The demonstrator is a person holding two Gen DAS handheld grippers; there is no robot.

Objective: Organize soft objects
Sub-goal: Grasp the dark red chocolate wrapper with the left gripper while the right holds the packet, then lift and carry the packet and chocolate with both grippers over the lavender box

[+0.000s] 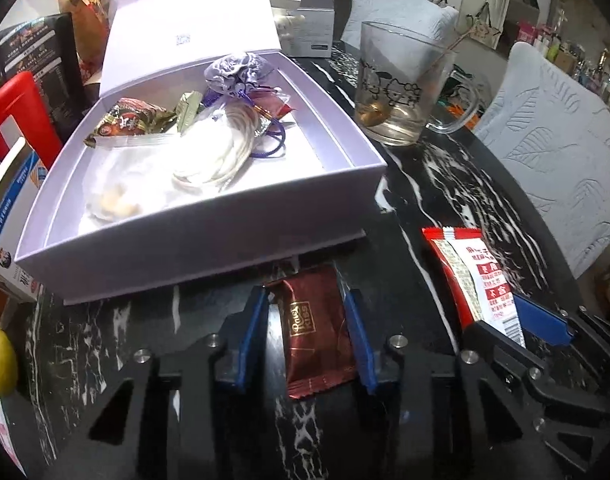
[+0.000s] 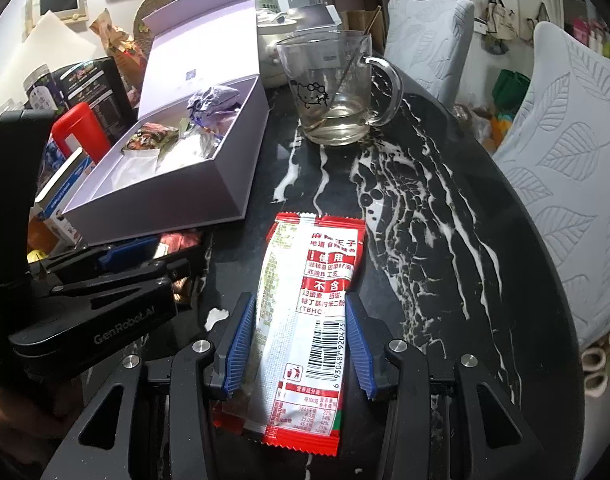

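Red-white sachet (image 2: 305,320) lengthwise between pads

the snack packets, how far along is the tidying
Done: the open box already holds a pouch, a green snack pack and some white items. In hand: the left gripper is shut on the brown chocolate packet; the right gripper is shut on the red packet. Left: both go into the box.
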